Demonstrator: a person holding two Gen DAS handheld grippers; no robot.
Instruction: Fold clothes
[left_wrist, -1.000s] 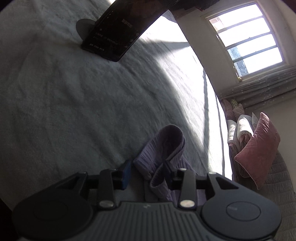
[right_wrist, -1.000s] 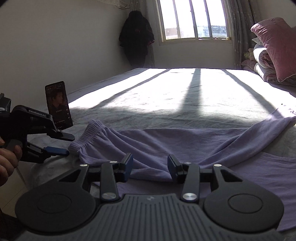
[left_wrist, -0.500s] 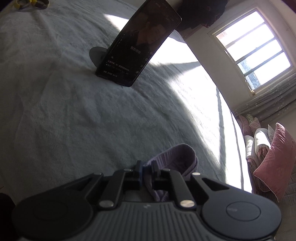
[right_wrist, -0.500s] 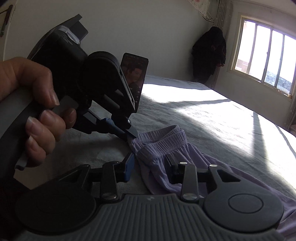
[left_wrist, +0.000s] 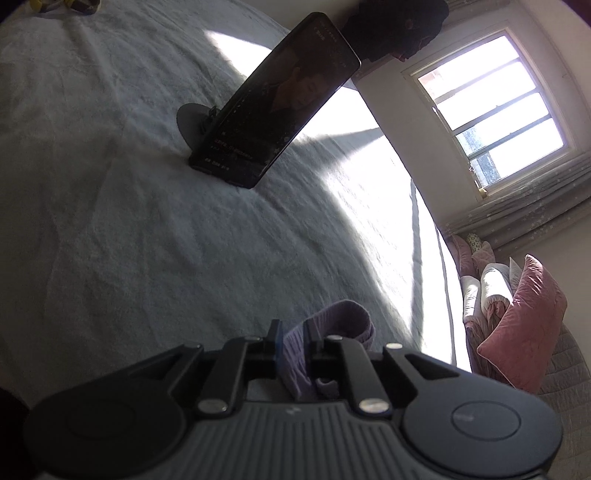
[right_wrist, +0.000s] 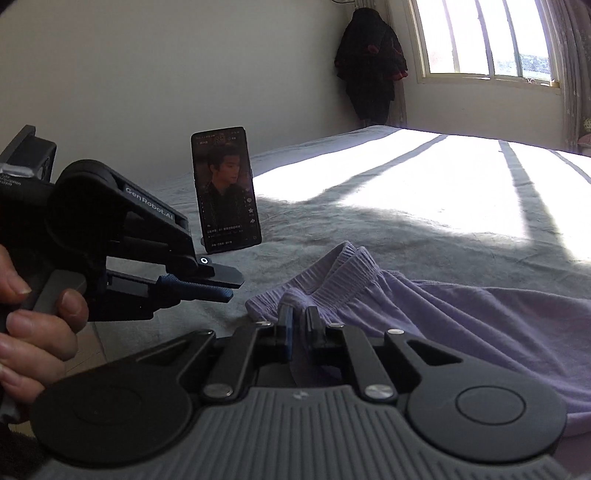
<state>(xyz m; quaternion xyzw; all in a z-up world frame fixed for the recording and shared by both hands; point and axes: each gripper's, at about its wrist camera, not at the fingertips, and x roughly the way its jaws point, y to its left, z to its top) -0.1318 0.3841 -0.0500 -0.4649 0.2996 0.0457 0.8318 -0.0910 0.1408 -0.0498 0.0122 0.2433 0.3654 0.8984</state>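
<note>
Lilac trousers (right_wrist: 461, 314) lie spread on the grey bed, their ribbed waistband (right_wrist: 340, 273) at the near left. My right gripper (right_wrist: 300, 325) is shut on the waistband's near edge. In the left wrist view my left gripper (left_wrist: 291, 341) is shut on a fold of the lilac waistband (left_wrist: 343, 319). In the right wrist view the left gripper (right_wrist: 218, 282) shows to the left, held by a hand, its fingers close together and its tips just left of the waistband corner.
A phone (right_wrist: 224, 190) stands upright on a small stand on the bed (right_wrist: 406, 206) behind the waistband; it also shows in the left wrist view (left_wrist: 277, 103). Pink pillows (left_wrist: 524, 325) and rolled bedding lie at the far side. A dark coat (right_wrist: 371, 62) hangs by the window.
Both grippers closed on the waistband: the left between one second and half a second ago, the right in the last half second. The right gripper swung left toward the waistband end.
</note>
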